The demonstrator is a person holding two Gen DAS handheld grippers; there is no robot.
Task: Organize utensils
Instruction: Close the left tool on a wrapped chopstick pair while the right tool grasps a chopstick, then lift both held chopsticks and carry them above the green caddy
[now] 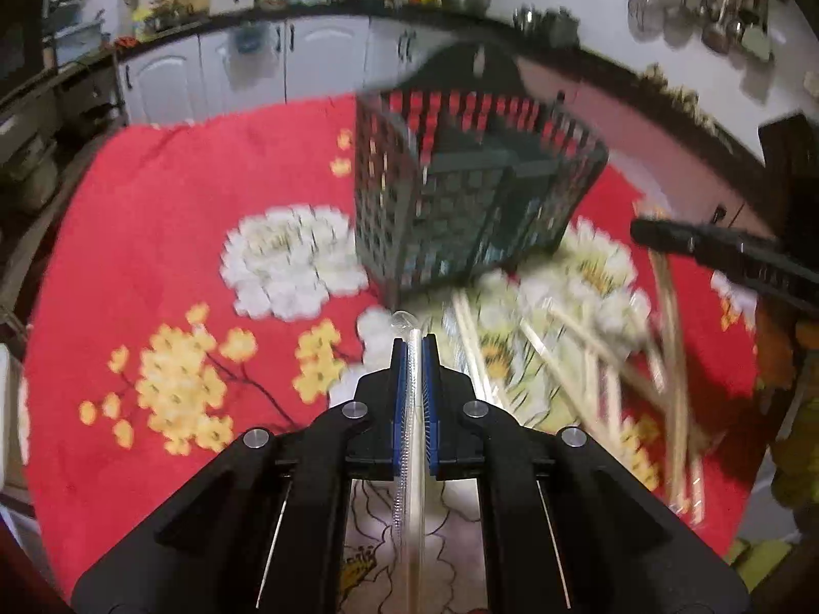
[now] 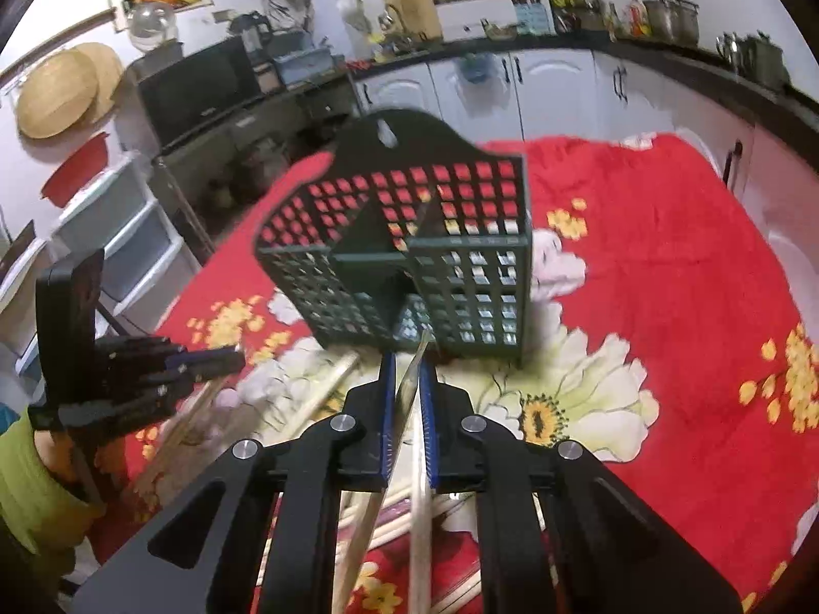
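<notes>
Nearest the left wrist camera, the left gripper (image 1: 415,345) is clamped tight on a clear plastic utensil (image 1: 409,460), its rounded end poking just past the blue pads. Across the table, the right gripper (image 2: 408,360) is closed on pale wooden chopsticks (image 2: 421,506) (two sticks appear to run between the pads, one angled across the other). Just beyond both tools, more loose chopsticks (image 1: 588,353) lie scattered and crossed on the cloth, blurred in the left view. Past them stands the dark green lattice utensil caddy (image 2: 409,266), upright, divided into compartments, with a hanging tab at its back; it sits directly ahead of each gripper. Everything rests on a red tablecloth (image 1: 179,194) printed with white and yellow flowers. Farther off run white cabinets (image 2: 553,87) under a dark countertop crowded with pots and jars; a microwave (image 2: 199,87) stands at far left, and ladles (image 1: 711,5) hang on the wall at far right.
</notes>
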